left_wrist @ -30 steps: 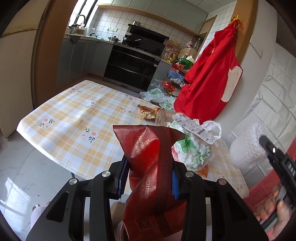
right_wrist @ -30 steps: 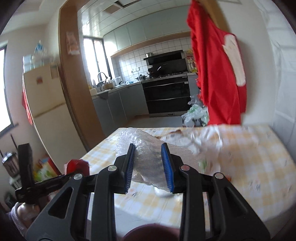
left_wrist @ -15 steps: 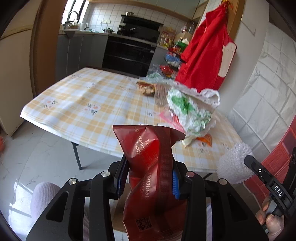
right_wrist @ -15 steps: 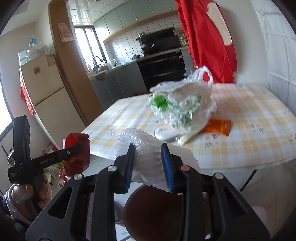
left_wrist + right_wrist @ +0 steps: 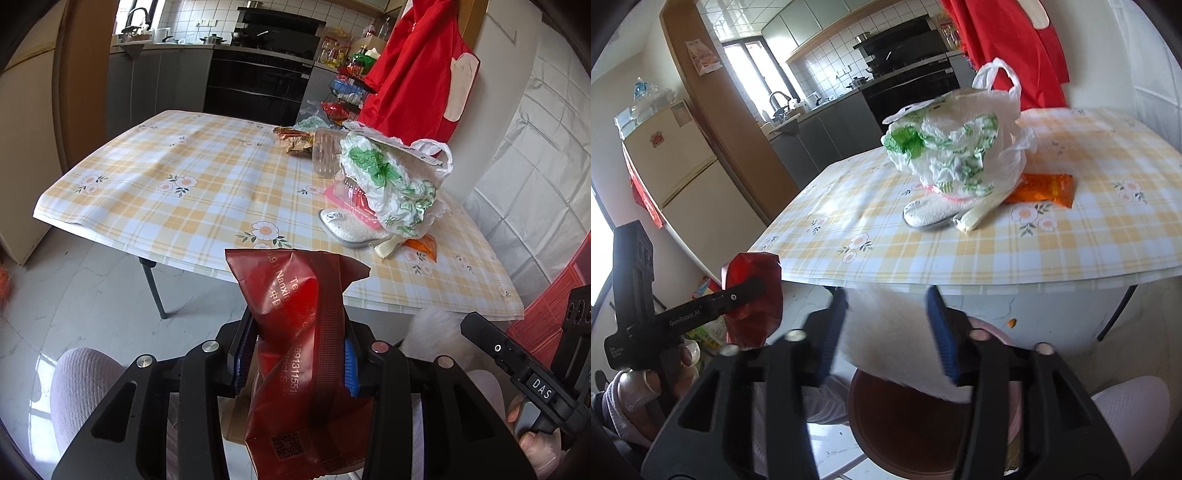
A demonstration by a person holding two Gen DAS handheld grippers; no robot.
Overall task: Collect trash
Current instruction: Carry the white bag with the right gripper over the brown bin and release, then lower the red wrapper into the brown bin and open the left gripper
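My left gripper (image 5: 295, 362) is shut on a red snack wrapper (image 5: 299, 354), held below the table's front edge; the wrapper also shows in the right wrist view (image 5: 753, 295). My right gripper (image 5: 892, 332) has its jaws wide apart, with a blurred clear bubble-wrap sheet (image 5: 897, 339) between them, over a brown bin (image 5: 908, 432). On the checked table (image 5: 184, 192) lie a white-and-green plastic bag (image 5: 391, 184), an orange packet (image 5: 1045, 188), a clear plastic bottle (image 5: 325, 155) and a brown wrapper (image 5: 295, 140).
A red apron (image 5: 413, 74) hangs on the wall behind the table. A kitchen counter with an oven (image 5: 258, 81) is at the back, and a fridge (image 5: 676, 166) stands at the left. The person's knees (image 5: 85, 387) are under both grippers.
Both grippers have pulled back and down from the table toward the bin. The right gripper's jaws have opened and the bubble wrap is slipping down between them. The left still holds the wrapper.
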